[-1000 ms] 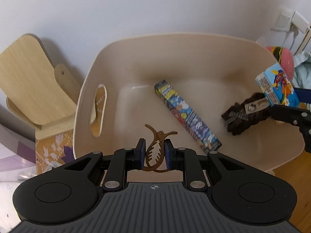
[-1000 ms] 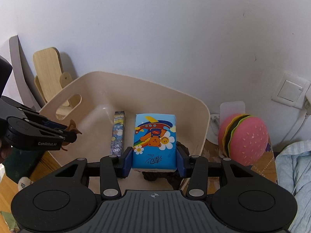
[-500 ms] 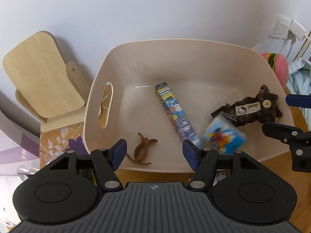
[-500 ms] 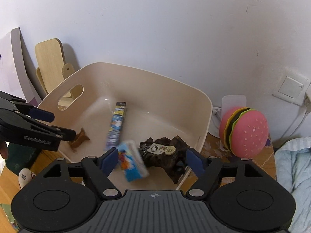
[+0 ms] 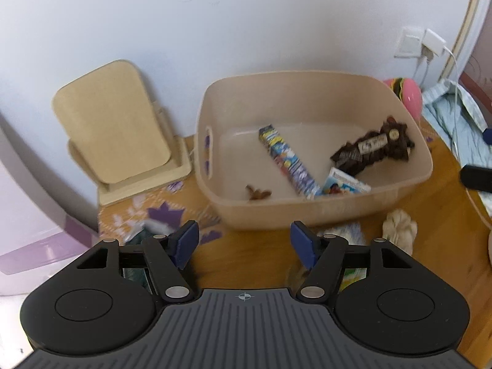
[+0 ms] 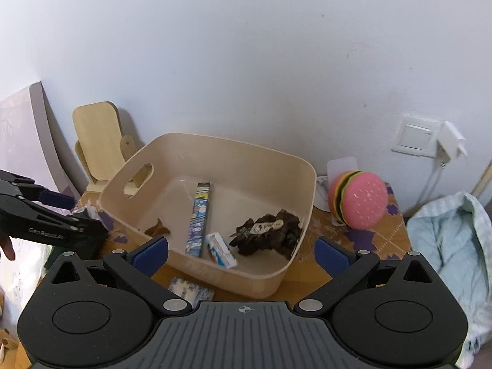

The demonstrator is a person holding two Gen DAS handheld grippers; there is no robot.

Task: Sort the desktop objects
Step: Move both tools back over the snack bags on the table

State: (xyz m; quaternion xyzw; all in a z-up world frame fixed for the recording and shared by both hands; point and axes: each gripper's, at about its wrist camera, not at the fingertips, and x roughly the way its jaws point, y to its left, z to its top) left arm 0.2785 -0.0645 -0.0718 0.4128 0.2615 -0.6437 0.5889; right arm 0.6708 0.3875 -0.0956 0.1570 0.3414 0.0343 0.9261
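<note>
The beige bin (image 6: 246,283) stands open-topped, so entry from above is unobstructed. Its floor is partly taken: a long printed box (image 6: 199,215) lies down the middle, a dark brown bundle (image 6: 267,233) fills the right side, a small carton (image 6: 221,249) sits between them, and a brown clip (image 6: 157,230) lies near the left wall. Bare floor remains at the far left. A wooden stand (image 5: 120,129) flanks the bin's left, a burger toy (image 6: 358,203) its right

bin (image 6: 295,166): hair clip (image 6: 157,230) left | long box (image 6: 200,215) middle | tissue pack (image 6: 221,249) front
</note>
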